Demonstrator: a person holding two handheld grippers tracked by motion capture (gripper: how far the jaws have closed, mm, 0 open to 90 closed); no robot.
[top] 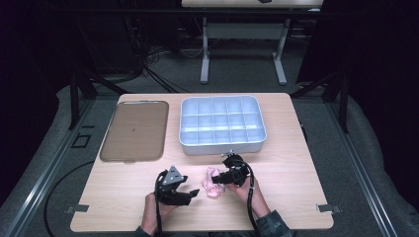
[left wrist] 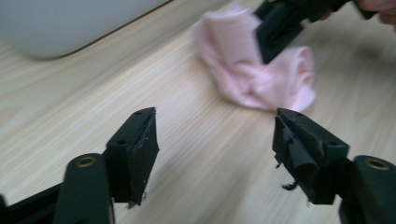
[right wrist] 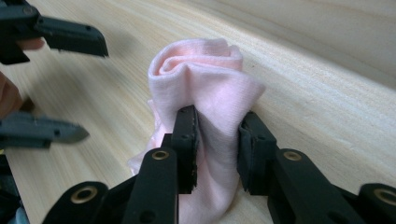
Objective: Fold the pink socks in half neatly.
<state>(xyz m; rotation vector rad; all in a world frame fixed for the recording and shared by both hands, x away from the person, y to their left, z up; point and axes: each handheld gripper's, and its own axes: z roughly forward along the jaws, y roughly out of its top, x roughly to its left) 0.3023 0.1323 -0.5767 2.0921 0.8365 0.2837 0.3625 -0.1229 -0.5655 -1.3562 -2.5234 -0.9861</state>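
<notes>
A crumpled pink sock [top: 213,183] lies on the wooden table near the front edge. My right gripper [top: 221,178] is shut on it: in the right gripper view both pads press into a fold of the pink sock [right wrist: 205,88], right gripper [right wrist: 215,144]. My left gripper [top: 193,193] sits just left of the sock, open, with bare table between its jaws. In the left gripper view the left gripper [left wrist: 215,135] points at the pink sock [left wrist: 254,74], a short way off it, and one black jaw of the other gripper lies on the cloth.
A pale grey tray [top: 222,124] divided into several compartments stands behind the sock at mid table. A flat brown lid or tray [top: 134,130] lies at the back left. A person's hands [top: 153,210] come in at the front edge.
</notes>
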